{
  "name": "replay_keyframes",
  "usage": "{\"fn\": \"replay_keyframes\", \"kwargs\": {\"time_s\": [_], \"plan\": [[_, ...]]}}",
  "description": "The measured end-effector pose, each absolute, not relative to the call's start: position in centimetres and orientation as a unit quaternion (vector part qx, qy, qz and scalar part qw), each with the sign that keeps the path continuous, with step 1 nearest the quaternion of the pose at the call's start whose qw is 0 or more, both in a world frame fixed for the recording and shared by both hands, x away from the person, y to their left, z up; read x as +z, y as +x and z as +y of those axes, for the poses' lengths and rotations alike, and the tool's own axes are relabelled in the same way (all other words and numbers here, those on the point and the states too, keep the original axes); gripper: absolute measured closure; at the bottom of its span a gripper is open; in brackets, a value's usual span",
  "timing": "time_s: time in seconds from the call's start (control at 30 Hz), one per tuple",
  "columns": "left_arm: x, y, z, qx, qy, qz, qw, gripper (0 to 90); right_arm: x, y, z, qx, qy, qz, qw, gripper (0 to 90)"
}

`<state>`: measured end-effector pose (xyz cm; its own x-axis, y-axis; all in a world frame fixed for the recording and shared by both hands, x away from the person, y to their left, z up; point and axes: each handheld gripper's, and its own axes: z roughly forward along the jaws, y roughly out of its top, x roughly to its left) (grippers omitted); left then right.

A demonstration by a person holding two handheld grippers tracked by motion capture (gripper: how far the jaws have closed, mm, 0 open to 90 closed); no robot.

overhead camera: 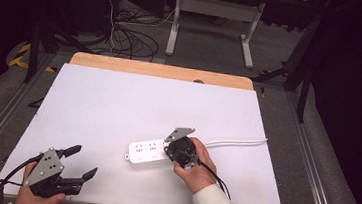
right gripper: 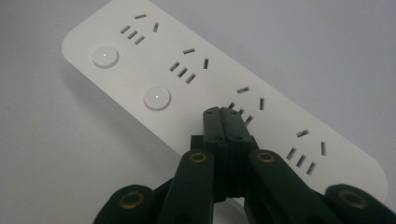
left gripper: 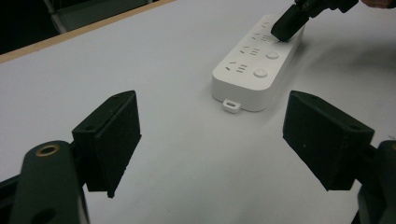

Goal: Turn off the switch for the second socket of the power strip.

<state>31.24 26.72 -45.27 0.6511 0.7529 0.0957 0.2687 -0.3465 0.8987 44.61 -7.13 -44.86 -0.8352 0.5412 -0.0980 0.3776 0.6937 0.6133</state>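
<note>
A dim room with cables on the floor and a white desk frame lies beyond the table (overhead camera: 119,101), whose white top has a wooden strip along its far edge. In the high view a white power strip (overhead camera: 146,153) lies near the front middle of the table, its long axis running left to right, its white cord (overhead camera: 235,141) trailing off to the right. The right gripper (overhead camera: 180,149) sits over the strip's right half, the hand behind it tipping it down onto the strip; the left gripper (overhead camera: 83,160) is well apart, to the front left of the strip, held low with its jaws pointing right toward the strip. So the right hand is much the nearer. In the left gripper view the jaws stand wide apart with nothing between them, and the power strip (left gripper: 254,60) lies ahead and to the right, its near end with a small tab facing the camera, the other gripper's black tip resting on its far part. In the right gripper view the jaws are pressed together, holding nothing, their joined tip touching or just above the power strip (right gripper: 196,79), at the third socket group from the end that carries two round buttons (right gripper: 157,98). Probably a push on a button there.
</note>
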Motion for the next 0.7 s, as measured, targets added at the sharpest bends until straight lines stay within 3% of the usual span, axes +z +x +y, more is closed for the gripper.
{"fn": "replay_keyframes", "kwargs": {"time_s": [0.7], "plan": [[-45.29,31.24,26.63,0.261,0.780,0.327,0.466,19.7,-45.23,44.14,-6.99,0.306,0.258,0.904,0.149,90.0]]}}
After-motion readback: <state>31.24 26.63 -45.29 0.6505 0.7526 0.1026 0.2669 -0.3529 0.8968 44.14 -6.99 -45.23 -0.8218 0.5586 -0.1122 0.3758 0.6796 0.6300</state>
